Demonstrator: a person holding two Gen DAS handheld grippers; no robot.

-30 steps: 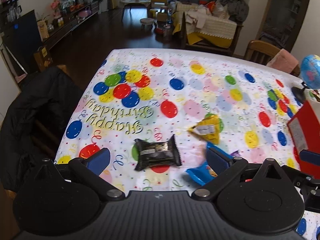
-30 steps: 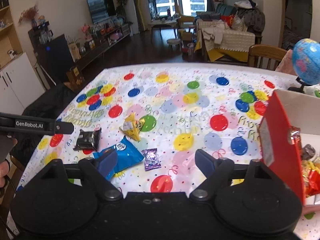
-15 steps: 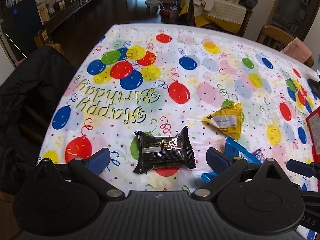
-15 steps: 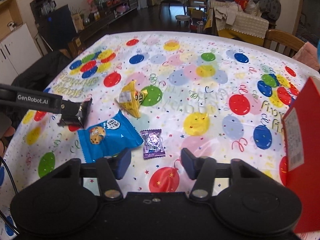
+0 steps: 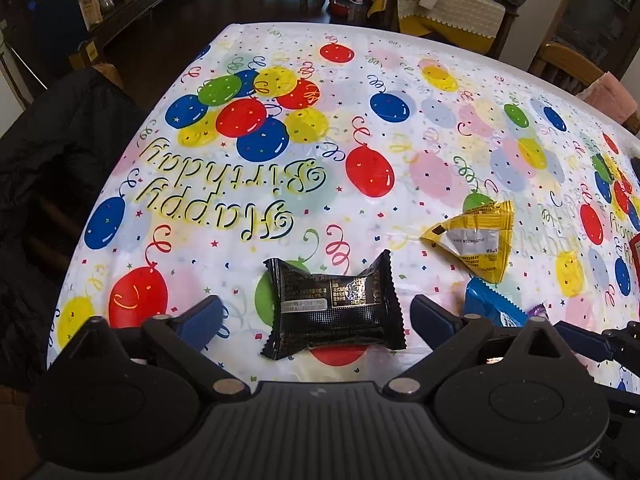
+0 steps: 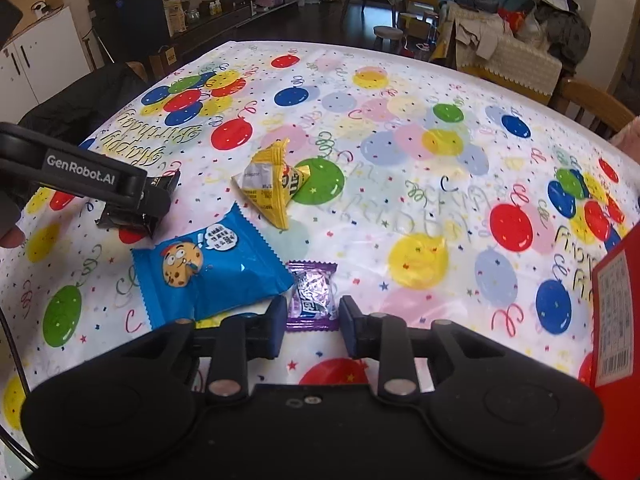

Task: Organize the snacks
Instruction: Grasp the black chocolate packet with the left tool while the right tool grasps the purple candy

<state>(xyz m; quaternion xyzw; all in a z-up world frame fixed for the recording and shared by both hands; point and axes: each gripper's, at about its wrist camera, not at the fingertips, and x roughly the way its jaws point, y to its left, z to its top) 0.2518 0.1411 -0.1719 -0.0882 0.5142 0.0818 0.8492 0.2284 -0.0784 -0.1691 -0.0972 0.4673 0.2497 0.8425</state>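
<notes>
A black snack packet (image 5: 334,306) lies flat on the balloon tablecloth, between the fingers of my open left gripper (image 5: 314,320); the fingers stand apart from it. In the right wrist view my right gripper (image 6: 312,320) is partly closed, its fingers on either side of a small purple candy (image 6: 312,294) without clear contact. A blue cookie bag (image 6: 208,270) lies just left of the candy. A yellow triangular packet (image 6: 276,182) lies beyond it, and also shows in the left wrist view (image 5: 476,240). The left gripper arm (image 6: 80,172) covers most of the black packet there.
A red box (image 6: 616,320) stands at the right edge of the table. A chair with a black coat (image 5: 48,168) stands at the table's left side. A wooden chair (image 6: 592,106) is at the far right corner. The tablecloth (image 5: 360,128) extends far ahead.
Both grippers have moved down and forward toward the table. The left one now straddles the black packet. The right one has narrowed its fingers around the purple candy.
</notes>
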